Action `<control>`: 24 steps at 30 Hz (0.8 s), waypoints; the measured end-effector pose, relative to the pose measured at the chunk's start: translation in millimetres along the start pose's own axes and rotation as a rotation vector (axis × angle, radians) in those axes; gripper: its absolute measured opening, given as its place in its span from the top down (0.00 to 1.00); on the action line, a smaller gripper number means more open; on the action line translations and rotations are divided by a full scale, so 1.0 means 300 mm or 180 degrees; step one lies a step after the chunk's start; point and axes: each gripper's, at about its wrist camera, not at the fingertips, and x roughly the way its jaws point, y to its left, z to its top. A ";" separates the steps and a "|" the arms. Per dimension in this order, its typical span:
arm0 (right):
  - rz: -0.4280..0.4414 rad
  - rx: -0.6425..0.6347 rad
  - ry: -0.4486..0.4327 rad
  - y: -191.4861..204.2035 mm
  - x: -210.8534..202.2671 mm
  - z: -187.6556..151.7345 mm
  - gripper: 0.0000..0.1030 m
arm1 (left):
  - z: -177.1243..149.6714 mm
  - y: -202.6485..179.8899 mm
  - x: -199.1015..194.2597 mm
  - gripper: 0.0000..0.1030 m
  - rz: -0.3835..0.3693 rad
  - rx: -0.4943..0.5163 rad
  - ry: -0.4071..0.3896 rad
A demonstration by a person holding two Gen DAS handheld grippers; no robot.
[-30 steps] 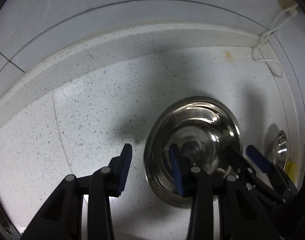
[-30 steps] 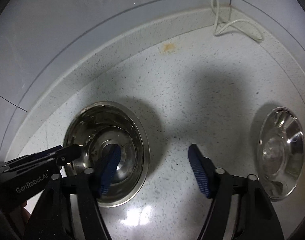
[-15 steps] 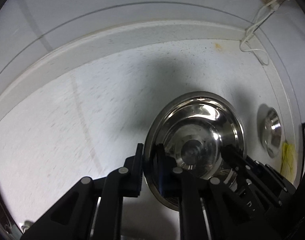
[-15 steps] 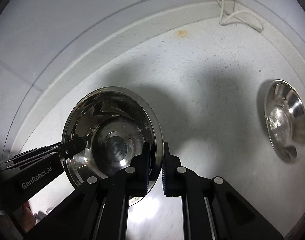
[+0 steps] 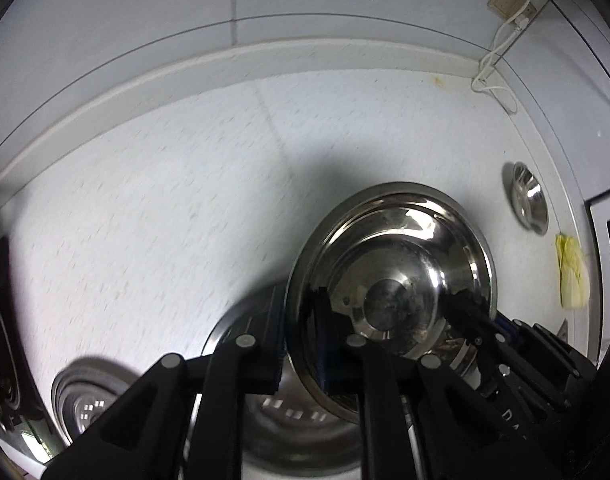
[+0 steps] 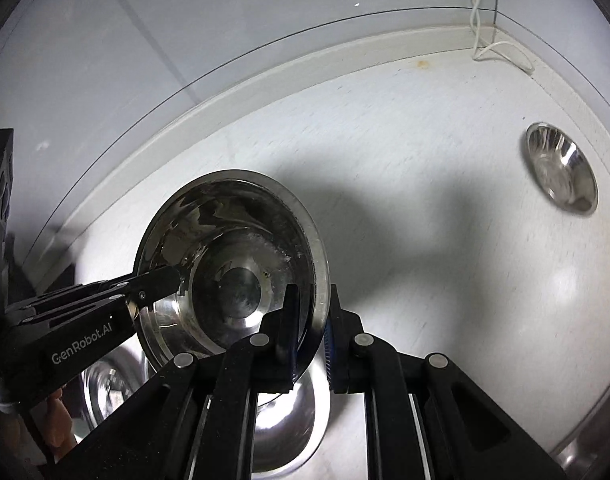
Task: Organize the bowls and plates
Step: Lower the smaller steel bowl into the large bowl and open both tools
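Left gripper and right gripper (2 together) each pinch the steel bowl's rim above the counter

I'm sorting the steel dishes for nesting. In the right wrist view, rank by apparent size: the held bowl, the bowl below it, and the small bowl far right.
1. Held bowl, largest, though nearest the camera.
2. Bowl below it, mostly hidden by the fingers, so its rank is unsure.
3. Small bowl, smallest, but farthest away.

My steel bowl sits tilted right of centre, its rim pinched by both my tools. Two larger steel bowls lie low in the frame; a small one rests far right.
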 end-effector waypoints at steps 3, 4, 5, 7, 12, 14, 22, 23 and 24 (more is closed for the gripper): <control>0.0023 -0.0043 0.0030 0.033 -0.008 -0.064 0.90 | -0.065 0.034 -0.012 0.88 0.0006 -0.0037 0.0019; 0.0027 -0.0049 0.0040 0.039 -0.005 -0.074 0.90 | -0.089 0.048 -0.017 0.88 0.0017 -0.0042 0.0025; 0.0028 -0.0055 0.0054 0.044 -0.002 -0.089 0.90 | -0.108 0.056 -0.018 0.88 0.0029 -0.0048 0.0027; 0.0028 -0.0082 0.0090 0.067 0.001 -0.122 0.90 | -0.144 0.074 -0.017 0.88 0.0061 -0.0064 0.0038; 0.0013 -0.0114 0.0183 0.082 0.032 -0.183 0.90 | -0.218 0.125 0.000 0.88 0.0079 -0.0117 0.0105; 0.0007 -0.0125 0.0218 0.084 0.045 -0.195 0.90 | -0.237 0.134 0.013 0.88 0.0077 -0.0139 0.0137; 0.0011 -0.0177 0.0346 0.096 0.102 -0.212 0.90 | -0.282 0.155 0.074 0.87 0.0088 -0.0213 0.0214; 0.0011 -0.0191 0.0362 0.098 0.112 -0.211 0.90 | -0.285 0.157 0.083 0.87 0.0097 -0.0226 0.0222; 0.0005 -0.0205 0.0370 0.103 0.119 -0.210 0.90 | -0.288 0.160 0.090 0.87 0.0101 -0.0236 0.0218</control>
